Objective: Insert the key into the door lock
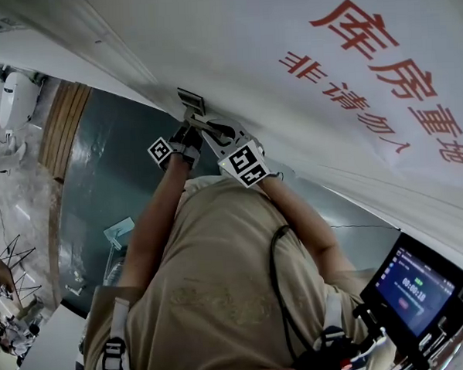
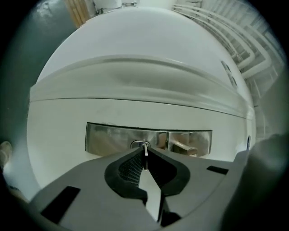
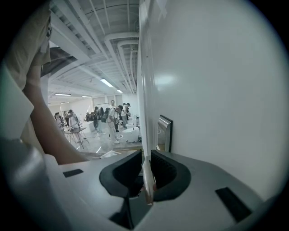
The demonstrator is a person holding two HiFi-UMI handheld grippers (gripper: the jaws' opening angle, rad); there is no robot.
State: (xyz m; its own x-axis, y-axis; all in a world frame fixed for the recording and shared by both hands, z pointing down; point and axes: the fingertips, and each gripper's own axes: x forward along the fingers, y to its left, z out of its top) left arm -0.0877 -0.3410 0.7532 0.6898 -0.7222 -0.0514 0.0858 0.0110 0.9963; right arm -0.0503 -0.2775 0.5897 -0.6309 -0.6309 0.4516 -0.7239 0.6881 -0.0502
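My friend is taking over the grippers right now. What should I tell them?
Left gripper: jaws shut on the key, tip at the keyhole in the metal lock plate.
Right gripper: jaws shut on a thin white strip in line with the door's edge.
Done: key gripped and lined up.
To do: how far it is in is unclear; push it fully home.

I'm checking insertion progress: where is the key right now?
In the left gripper view, centre, the key is clamped in the left gripper, tip at the keyhole, left of the handle.
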